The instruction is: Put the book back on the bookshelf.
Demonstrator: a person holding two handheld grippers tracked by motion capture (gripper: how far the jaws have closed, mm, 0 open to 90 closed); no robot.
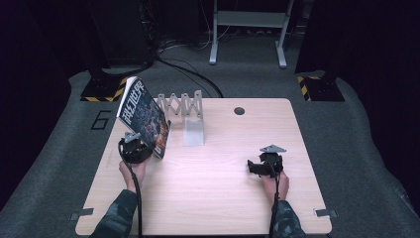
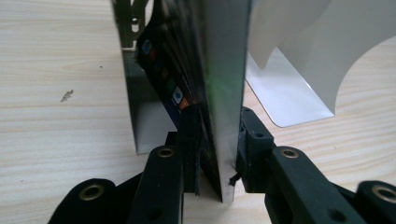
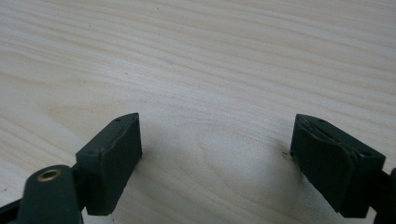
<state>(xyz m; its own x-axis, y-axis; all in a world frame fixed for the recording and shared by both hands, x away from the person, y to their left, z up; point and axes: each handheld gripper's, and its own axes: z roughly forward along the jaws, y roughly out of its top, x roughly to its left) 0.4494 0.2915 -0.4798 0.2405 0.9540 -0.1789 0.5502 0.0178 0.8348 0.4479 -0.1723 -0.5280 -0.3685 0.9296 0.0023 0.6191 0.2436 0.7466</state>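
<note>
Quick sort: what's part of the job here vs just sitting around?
In the job:
- book, tilted, clamped by the left gripper
- white expandable book rack beside it

Just about:
- right gripper, open, above bare table
- round hole in the tabletop
- metal frame on the floor behind

"6" on the floor point(image 1: 100, 120)

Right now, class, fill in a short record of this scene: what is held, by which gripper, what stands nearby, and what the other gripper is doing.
held item: book, tilted, edge gripped
holding gripper: left gripper, shut on the book
nearby: white expanding book rack, right beside the book
other gripper: right gripper, open, holding nothing, over bare table
</note>
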